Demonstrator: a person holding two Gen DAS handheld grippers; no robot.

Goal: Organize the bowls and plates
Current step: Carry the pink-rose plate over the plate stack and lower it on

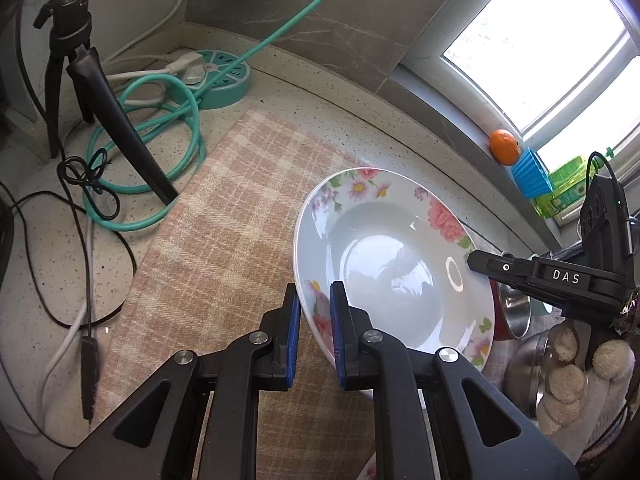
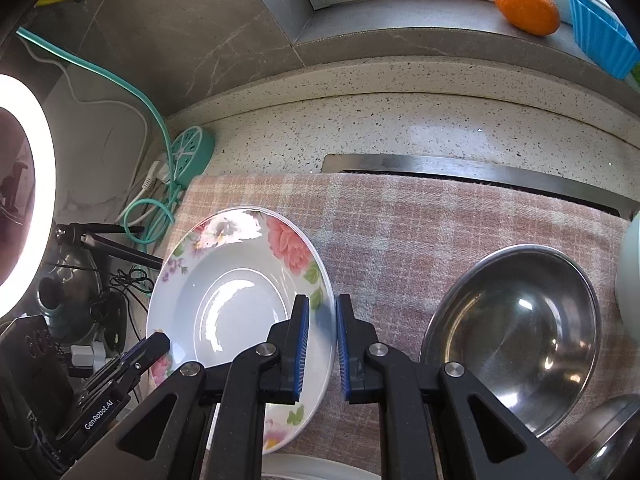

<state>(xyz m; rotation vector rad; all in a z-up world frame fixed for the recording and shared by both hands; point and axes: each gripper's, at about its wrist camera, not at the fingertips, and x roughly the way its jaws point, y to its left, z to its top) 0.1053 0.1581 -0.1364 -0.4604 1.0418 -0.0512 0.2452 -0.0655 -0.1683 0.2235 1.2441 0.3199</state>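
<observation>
Now floral plate point(image 1: 384, 264) tilted, rim pinched by left gripper point(image 1: 314, 320), right gripper point(image 2: 322, 340).

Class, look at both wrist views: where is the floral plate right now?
The floral plate is held over the plaid cloth, its rim clamped by both the left gripper and right gripper, left of the steel bowl.

White capitals "DAS" on the black plastic arm of the right tongs point(image 1: 476, 261), at 3 o'clock in the left wrist view. White "GenRobot.AI" on the black arm of the left tongs point(image 2: 158, 342), at 8 o'clock in the right wrist view.
</observation>
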